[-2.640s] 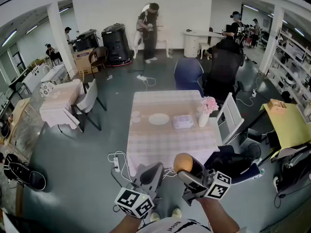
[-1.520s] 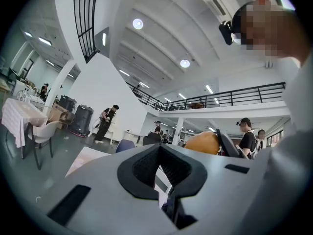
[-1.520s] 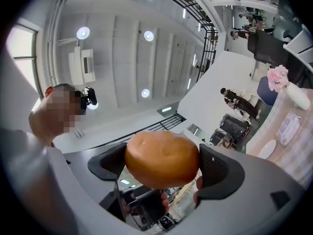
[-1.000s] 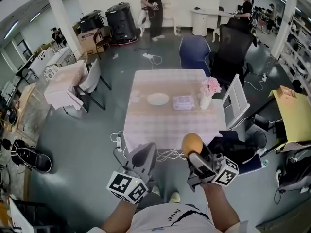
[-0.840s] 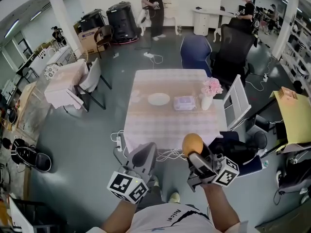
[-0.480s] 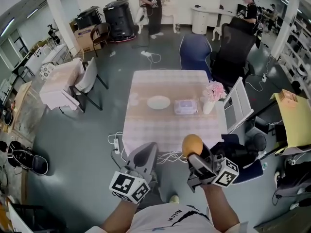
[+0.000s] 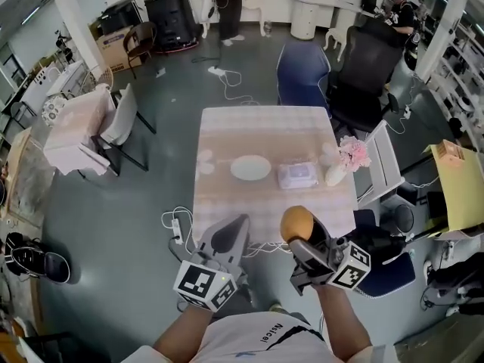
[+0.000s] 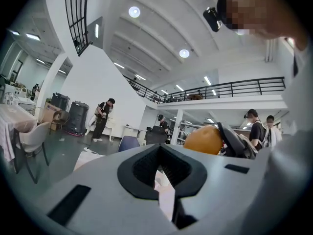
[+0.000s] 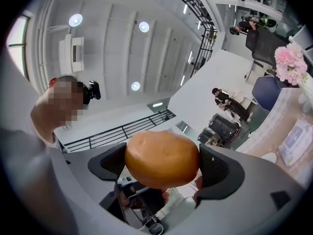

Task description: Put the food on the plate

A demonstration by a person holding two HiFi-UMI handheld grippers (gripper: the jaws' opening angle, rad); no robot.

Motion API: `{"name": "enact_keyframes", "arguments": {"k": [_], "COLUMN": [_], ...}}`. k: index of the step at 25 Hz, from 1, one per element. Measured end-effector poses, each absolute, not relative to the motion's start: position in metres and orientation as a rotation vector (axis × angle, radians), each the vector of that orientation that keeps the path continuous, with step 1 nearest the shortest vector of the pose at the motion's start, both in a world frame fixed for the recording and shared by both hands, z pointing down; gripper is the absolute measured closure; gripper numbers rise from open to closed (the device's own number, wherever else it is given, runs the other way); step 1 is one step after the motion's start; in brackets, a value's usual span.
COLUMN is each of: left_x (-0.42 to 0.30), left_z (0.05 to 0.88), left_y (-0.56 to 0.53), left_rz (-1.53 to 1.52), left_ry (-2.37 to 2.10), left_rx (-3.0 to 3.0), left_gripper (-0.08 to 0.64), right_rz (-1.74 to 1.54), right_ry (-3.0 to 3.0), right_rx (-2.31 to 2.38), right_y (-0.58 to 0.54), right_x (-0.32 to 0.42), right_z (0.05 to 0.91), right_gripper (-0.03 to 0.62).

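A white plate lies on the table with the pink checked cloth ahead of me. My right gripper is shut on a round orange-brown bun, held in the air short of the table's near edge. The right gripper view shows the bun clamped between the dark pads. My left gripper hovers beside it, shut and empty. In the left gripper view its jaws meet, and the bun shows to the right.
On the table are a tissue pack and a vase of pink flowers. A white folding chair stands at its right, a blue armchair and a black office chair behind. A power strip with cables lies on the floor.
The view has moved closer to the table, which now sits nearer and lower in frame. Both grippers keep their pose, the right still holding the bun.
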State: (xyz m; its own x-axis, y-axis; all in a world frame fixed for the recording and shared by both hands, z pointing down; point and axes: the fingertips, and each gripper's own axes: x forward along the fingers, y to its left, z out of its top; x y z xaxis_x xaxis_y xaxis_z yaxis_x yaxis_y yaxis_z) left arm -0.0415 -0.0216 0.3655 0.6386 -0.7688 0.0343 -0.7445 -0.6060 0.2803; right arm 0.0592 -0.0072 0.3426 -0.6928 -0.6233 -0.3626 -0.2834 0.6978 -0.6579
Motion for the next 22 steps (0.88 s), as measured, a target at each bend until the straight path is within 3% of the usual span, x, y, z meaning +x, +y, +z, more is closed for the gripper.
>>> {"name": "enact_keyframes", "arguments": {"k": [22], "left_x": [-0.046], "left_z": [0.458], "left_y": [-0.188], "left_rz": [0.045], "left_ry": [-1.236], "left_rx": [2.581], "left_gripper": [0.555], "right_rz": [-0.647], "right_ry": [2.787], "right_rx": [-0.766], "right_y": [-0.176], "right_x": [0.017], "right_z": [0.439], "right_gripper": [0.166]}}
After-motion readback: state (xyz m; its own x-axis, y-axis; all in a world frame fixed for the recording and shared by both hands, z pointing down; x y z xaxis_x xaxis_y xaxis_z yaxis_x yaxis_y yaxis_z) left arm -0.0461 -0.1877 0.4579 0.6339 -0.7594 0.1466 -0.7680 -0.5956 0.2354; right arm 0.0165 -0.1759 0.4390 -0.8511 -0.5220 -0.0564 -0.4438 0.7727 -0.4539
